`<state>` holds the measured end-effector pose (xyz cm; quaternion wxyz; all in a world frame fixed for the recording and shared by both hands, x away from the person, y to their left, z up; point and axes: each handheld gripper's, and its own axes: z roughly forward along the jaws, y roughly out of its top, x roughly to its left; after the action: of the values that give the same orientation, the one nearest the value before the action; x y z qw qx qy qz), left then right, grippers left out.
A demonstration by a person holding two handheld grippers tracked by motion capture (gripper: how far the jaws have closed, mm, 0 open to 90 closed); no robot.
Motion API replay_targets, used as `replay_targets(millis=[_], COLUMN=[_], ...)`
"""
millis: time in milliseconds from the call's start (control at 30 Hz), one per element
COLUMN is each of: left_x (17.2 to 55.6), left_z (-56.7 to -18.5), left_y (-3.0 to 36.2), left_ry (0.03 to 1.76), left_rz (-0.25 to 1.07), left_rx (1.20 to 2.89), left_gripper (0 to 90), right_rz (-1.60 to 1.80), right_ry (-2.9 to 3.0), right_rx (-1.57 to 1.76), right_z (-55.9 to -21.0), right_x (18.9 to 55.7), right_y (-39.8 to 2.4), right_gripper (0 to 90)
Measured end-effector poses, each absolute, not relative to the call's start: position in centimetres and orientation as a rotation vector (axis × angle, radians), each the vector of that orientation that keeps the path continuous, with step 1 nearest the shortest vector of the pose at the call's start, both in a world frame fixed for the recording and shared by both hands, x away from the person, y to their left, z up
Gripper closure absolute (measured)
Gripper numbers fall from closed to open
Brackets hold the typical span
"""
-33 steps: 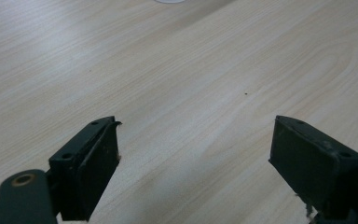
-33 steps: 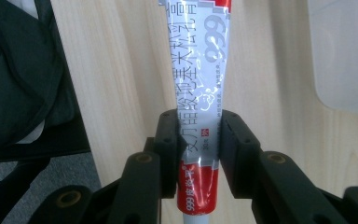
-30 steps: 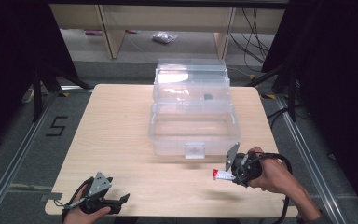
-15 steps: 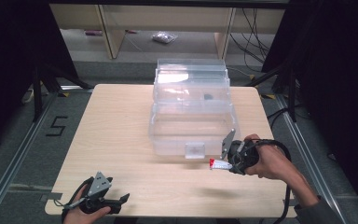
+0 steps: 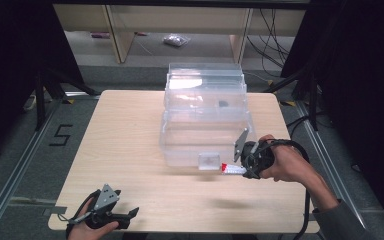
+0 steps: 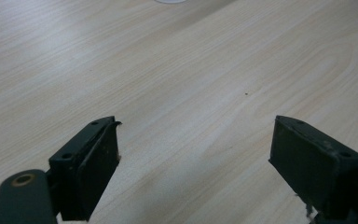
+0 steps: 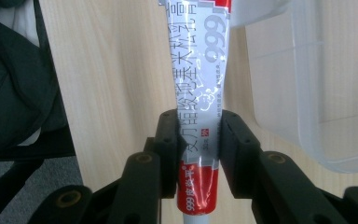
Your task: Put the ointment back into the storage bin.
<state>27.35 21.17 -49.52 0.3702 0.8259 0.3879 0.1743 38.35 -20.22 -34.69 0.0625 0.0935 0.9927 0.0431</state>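
The right tool (image 5: 236, 169), at the lower right of the high view, is clamped on a red-and-white ointment tube (image 7: 200, 93) (held level, off the surface (image 5: 130, 130)) just beside the front wall of the clear plastic box (image 5: 205, 115). The left tool (image 5: 125, 216), at the lower left, rests with jaws spread, holding nothing.

This looks like a lab or recording rig rather than a home: a bare, pale wood-grain table (image 5: 130, 150) stands on grey carpet between metal floor rails (image 5: 10, 180), with black curtains (image 5: 10, 50) closing off the left and right sides. A black number five (image 5: 61, 135) is taped on the floor left of the table, loose black cables (image 5: 275, 30) hang at the far right, and a beige open shelf unit (image 5: 120, 30) stands at the far wall. A clear plastic stacked storage box (image 5: 205, 120) sits at the table's far middle.
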Motion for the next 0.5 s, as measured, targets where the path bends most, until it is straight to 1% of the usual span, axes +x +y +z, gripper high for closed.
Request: replay_targets(millis=[33,167,400,500], left_x=[27.4,27.4,27.4,27.3], left_z=[-49.5,-49.5,-49.5,-49.5], left_y=[21.2,21.2,21.2,21.2], left_ry=[0.995,0.996,0.994,0.994], left_rz=[0.447,0.446,0.446,0.445], left_rx=[2.12,2.117,2.119,2.118], left_gripper=[15.0,15.0,15.0,15.0], right_rz=[0.129,0.133,0.105,0.124], right_ry=[3.002,2.999,2.994,2.987], right_rx=[0.322,0.262,0.305,0.234], right_z=[-34.6,-34.3,-33.4,-33.1], right_x=[38.3,39.0,40.2,41.5], right_y=[-20.1,-20.0,-19.6,-19.5], right_gripper=[70.6,70.5,70.6,70.5])
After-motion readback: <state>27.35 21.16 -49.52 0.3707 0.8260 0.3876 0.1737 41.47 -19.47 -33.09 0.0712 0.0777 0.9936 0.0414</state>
